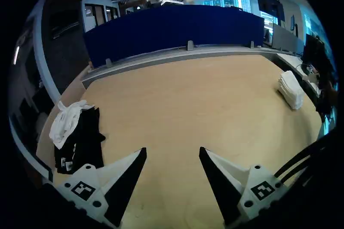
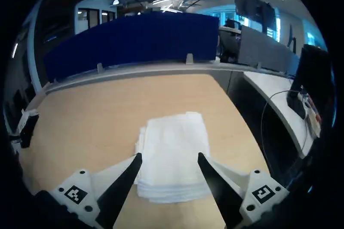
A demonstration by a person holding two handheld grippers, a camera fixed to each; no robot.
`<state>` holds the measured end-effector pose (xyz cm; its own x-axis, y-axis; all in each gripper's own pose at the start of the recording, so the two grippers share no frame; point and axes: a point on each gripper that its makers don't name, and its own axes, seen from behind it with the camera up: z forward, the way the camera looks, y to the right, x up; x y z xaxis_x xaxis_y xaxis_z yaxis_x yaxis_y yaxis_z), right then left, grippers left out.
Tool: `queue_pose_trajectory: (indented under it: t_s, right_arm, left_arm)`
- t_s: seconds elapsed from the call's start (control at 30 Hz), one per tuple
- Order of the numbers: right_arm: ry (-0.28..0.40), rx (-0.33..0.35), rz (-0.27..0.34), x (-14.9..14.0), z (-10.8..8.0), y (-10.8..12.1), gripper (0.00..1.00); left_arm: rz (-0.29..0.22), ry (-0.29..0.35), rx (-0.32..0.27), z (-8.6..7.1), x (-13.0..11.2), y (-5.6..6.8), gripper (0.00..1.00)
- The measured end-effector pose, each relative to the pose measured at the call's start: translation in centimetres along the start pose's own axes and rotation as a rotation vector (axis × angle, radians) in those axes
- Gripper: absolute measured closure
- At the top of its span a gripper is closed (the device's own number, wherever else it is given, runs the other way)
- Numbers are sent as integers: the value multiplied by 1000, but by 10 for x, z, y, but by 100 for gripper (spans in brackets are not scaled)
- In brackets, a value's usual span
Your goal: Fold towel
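A stack of folded white towels (image 2: 174,156) lies on the light wooden table (image 2: 94,113), directly before my right gripper (image 2: 169,157). Its fingers are open, straddling the near part of the stack from above, and whether they touch it I cannot tell. In the left gripper view the same stack (image 1: 291,89) sits far off at the table's right edge. My left gripper (image 1: 173,151) hangs open over bare tabletop (image 1: 189,100) with nothing between its fingers. A heap of unfolded white and black cloths (image 1: 75,132) lies at the left side of the table.
A blue partition (image 1: 172,29) and a grey rail run along the table's far edge. Past the right edge of the table stand a neighbouring white desk (image 2: 279,96) with a dark monitor (image 2: 309,78) and cables. The heap of cloths (image 2: 26,126) sits at the far left edge.
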<state>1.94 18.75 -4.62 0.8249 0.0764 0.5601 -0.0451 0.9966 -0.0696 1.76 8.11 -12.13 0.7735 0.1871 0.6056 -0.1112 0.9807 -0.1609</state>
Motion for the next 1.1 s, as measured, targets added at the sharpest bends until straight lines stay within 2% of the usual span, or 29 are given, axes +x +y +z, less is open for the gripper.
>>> queue_pose_trajectory:
  t_s: [0.2, 0.37, 0.5, 0.8, 1.0, 1.1]
  right_arm:
    - [165, 29, 43, 46, -20, -17, 0]
    - [305, 27, 84, 84, -40, -24, 0]
    - [378, 34, 88, 102, -51, -32, 0]
    - [416, 43, 13, 115, -57, -53, 0]
    - [446, 14, -51, 129, -65, -70, 0]
    - [482, 4, -67, 140, -72, -81, 0]
  left_arm:
    - [-26, 35, -14, 1, 11, 1, 10]
    - [-58, 75, -21, 3, 23, 1, 10]
    - [-69, 112, -15, 4, 34, -3, 10]
    - [-92, 202, 20, 9, 63, -16, 10]
    - [-106, 301, 38, 4, 93, -29, 10]
    - [-111, 353, 46, 0, 109, -36, 10]
